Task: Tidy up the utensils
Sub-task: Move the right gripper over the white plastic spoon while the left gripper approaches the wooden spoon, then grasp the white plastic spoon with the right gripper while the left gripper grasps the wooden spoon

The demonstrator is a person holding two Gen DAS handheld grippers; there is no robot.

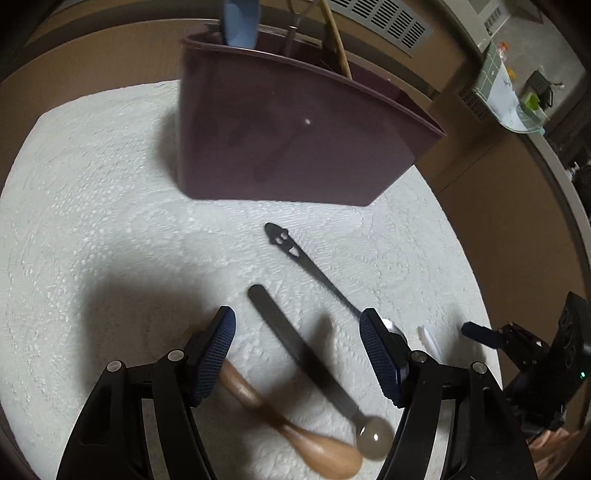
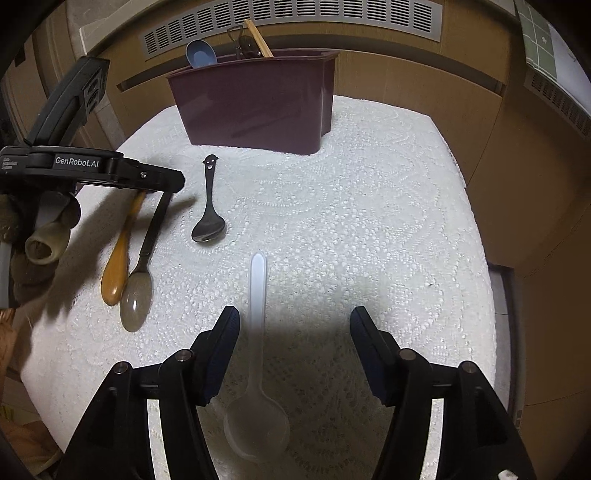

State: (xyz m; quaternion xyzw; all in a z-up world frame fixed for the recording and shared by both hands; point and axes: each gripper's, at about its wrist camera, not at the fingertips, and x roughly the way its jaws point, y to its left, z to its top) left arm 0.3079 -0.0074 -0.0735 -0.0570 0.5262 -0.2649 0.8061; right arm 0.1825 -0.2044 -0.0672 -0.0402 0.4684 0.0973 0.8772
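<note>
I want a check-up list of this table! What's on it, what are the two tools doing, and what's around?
Surface: white lace tablecloth covers the table.
Job's things: maroon utensil holder stands at the back, a blue spoon and wooden chopsticks stick out of it. Lying loose on the cloth: smiley-handled metal spoon, wooden spoon, dark-handled spoon, clear plastic spoon.
Clutter: nothing seen.
Grippers: left tool open above the dark-handled spoon, not gripping; right tool open, with the clear plastic spoon lying below it beside its left finger, pads not pressing.
Cables: nothing seen.
Surroundings: wooden panels with vent grilles behind.
</note>
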